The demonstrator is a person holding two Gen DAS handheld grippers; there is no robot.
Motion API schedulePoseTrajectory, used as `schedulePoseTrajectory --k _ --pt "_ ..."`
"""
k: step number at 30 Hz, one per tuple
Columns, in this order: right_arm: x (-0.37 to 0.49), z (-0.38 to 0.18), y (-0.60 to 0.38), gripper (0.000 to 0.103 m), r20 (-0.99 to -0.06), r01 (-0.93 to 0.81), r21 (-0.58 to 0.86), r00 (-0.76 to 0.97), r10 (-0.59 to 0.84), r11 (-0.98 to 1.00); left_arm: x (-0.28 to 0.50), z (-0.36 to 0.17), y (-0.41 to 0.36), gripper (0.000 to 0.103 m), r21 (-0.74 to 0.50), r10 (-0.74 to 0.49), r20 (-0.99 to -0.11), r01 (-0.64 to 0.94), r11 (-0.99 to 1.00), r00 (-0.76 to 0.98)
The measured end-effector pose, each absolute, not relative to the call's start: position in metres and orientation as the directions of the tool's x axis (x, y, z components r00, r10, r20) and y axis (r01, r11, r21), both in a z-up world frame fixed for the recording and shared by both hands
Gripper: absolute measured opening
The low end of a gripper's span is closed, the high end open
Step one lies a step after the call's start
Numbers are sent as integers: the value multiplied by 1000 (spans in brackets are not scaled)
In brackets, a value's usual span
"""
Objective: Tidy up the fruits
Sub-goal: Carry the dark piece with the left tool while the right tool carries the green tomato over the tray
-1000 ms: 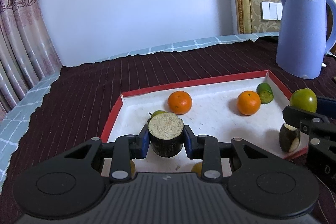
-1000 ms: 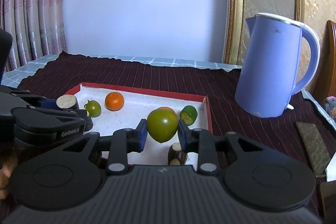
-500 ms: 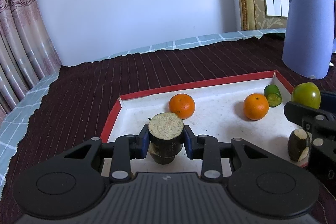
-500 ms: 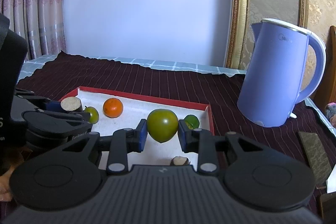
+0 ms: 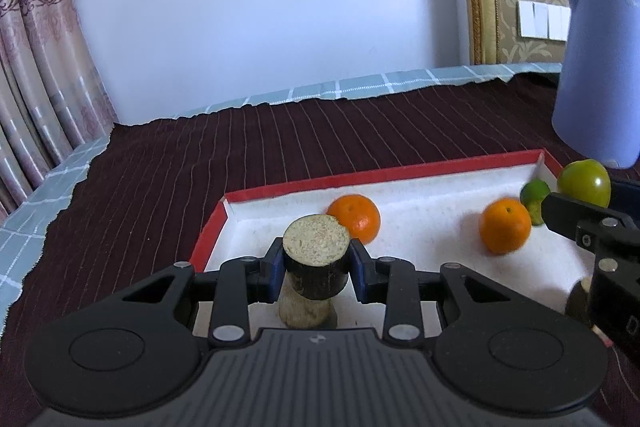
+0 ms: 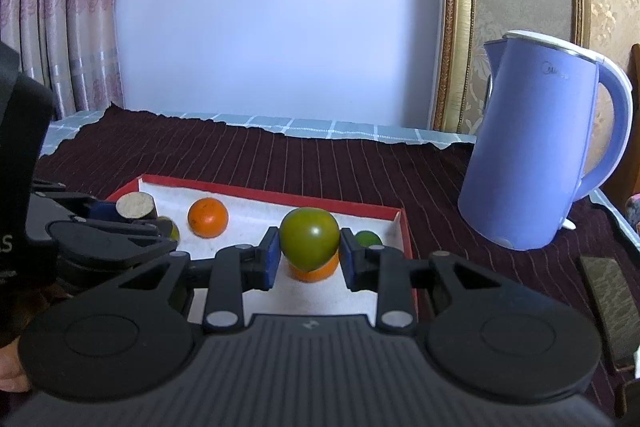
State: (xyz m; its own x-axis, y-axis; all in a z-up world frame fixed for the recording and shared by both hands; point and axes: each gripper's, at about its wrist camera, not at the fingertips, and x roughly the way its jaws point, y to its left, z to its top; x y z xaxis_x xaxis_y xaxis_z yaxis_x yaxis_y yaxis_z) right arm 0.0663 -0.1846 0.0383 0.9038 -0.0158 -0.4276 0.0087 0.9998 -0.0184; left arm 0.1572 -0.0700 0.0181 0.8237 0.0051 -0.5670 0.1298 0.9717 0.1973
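Observation:
My left gripper [image 5: 316, 269] is shut on a dark sugarcane piece [image 5: 316, 255] with a pale cut top, held above the near left of the red-rimmed white tray [image 5: 400, 175]. My right gripper [image 6: 308, 259] is shut on a green tomato [image 6: 309, 243], held over the tray's right part [image 6: 406, 239]. Two oranges [image 5: 355, 218] [image 5: 505, 225] and a lime [image 5: 534, 191] lie in the tray. The green tomato also shows in the left wrist view [image 5: 584, 183]. A small green fruit [image 6: 170, 229] lies half hidden behind the left gripper.
A blue electric kettle [image 6: 540, 147] stands on the dark striped tablecloth [image 6: 320, 163] to the right of the tray. Another sugarcane piece [image 5: 578, 301] lies at the tray's right edge. Curtains hang at the left. A dark flat object [image 6: 608, 291] lies at the far right.
Both grippers have risen with their loads. The sugarcane piece and the green tomato sit higher above the tray, and the views have tilted up and shifted slightly left.

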Motion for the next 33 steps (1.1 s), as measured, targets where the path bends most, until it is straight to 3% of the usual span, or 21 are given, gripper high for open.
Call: schedulePoseTrajectory --k 33 --pt "130 15 -185 29 -451 2 -13 892 -8 1000 189 -3 -67 32 180 18 -552 98 979 834"
